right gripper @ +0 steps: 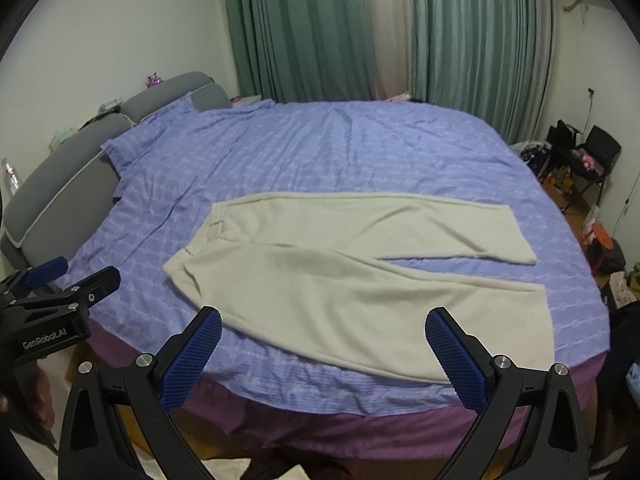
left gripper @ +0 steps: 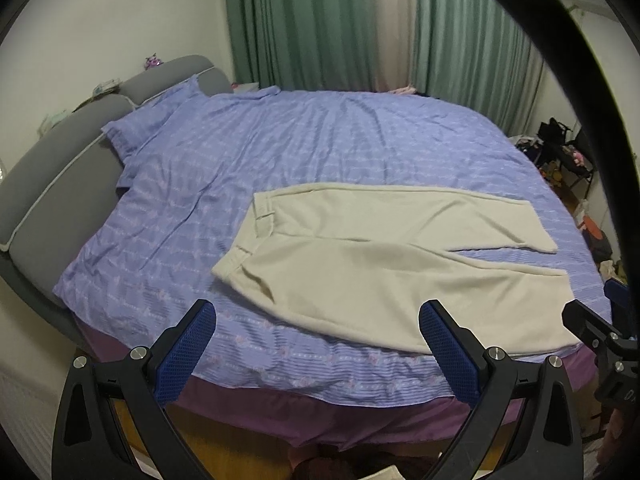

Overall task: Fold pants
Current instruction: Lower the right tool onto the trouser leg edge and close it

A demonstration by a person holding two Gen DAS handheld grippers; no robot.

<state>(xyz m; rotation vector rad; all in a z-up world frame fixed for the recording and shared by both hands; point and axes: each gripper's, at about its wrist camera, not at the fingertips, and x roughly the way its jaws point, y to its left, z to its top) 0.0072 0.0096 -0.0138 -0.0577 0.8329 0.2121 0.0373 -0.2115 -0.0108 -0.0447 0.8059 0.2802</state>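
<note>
Pants (left gripper: 384, 256): cream, spread flat on the bed (left gripper: 280, 140), waistband toward the headboard (left gripper: 60, 184).
Left gripper (left gripper: 318, 344): jaws apart, empty, near the bed edge.
Right gripper (right gripper: 324, 348): likewise apart, empty.

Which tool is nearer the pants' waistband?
Left. The left tool hovers open off the bed edge, roughly level with the waistband of the pants. The right tool, also open, sits further toward the leg hems.
</note>
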